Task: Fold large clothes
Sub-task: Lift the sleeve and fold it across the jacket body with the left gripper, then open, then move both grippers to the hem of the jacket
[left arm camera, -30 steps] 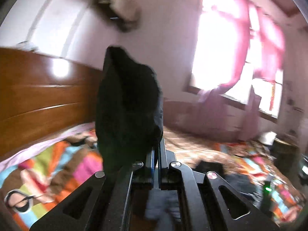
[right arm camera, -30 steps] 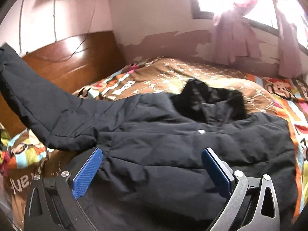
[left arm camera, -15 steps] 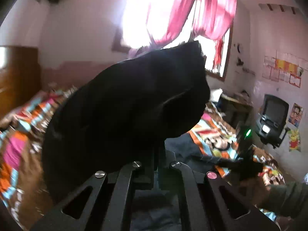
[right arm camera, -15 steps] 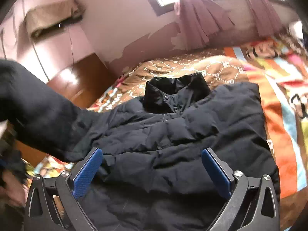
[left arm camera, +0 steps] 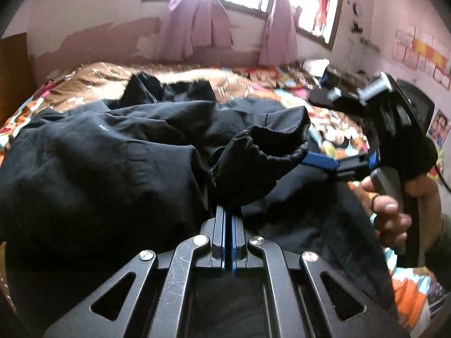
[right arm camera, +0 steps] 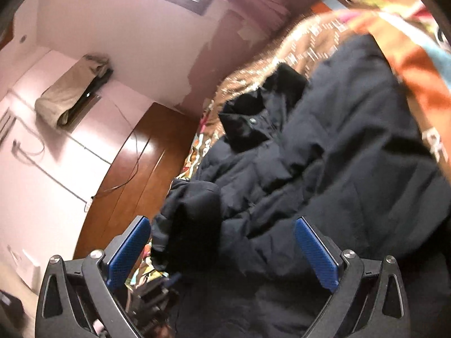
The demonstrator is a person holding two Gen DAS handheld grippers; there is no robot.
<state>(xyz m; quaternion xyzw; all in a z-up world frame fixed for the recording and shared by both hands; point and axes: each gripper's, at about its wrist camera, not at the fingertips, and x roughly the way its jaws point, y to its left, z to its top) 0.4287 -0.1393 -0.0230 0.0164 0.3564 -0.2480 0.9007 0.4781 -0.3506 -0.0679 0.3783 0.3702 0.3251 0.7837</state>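
A large black padded jacket lies spread on the bed, collar toward the far wall. My left gripper is shut on the base of the sleeve's cuff, and the sleeve is folded across the jacket's body. In the left wrist view a person's hand holds my right gripper at the cuff's end, one blue pad beside it. In the right wrist view my right gripper stands wide, its jaws closing, with the bunched sleeve between the pads and not pressed.
A patterned bedspread covers the bed. A wooden headboard stands at the left. A window with pink curtains is on the far wall. A cloth-draped unit hangs high on the wall. A dark chair stands at the right.
My left gripper has swung the sleeve from up high by the headboard down and across onto the jacket's body. My right gripper has rolled and come up to the cuff.
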